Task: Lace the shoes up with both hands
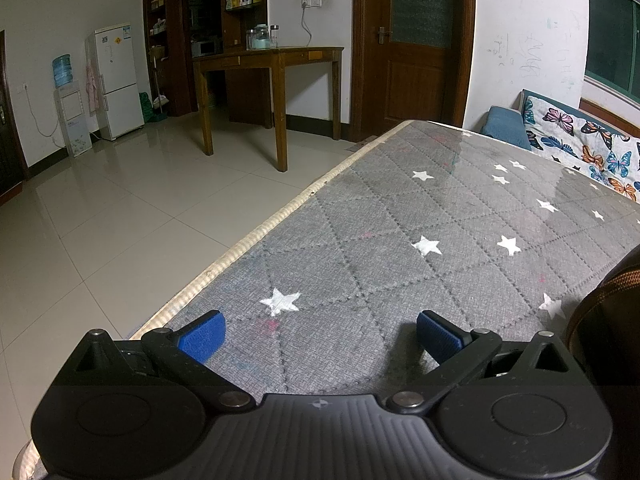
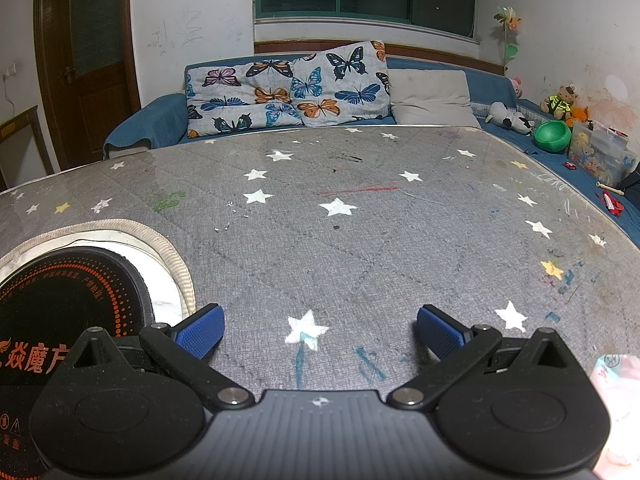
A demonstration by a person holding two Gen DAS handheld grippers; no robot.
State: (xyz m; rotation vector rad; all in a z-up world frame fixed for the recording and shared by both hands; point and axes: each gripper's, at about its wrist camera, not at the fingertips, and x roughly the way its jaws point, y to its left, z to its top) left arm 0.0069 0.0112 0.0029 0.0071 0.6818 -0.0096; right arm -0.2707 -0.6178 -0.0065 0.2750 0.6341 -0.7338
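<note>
The left gripper (image 1: pixel 320 334) and right gripper (image 2: pixel 320 332) both hover spread wide and empty over the star-quilted table cover (image 2: pixel 360 240). No shoe or lace is identifiable, so lacing hasn't begun; the next move calls for locating the shoe first.

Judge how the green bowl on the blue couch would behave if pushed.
The green bowl looks like thin plastic, so probably light and easily slid. It rests tilted on the soft couch, so a nudge would likely tip or roll it.
</note>
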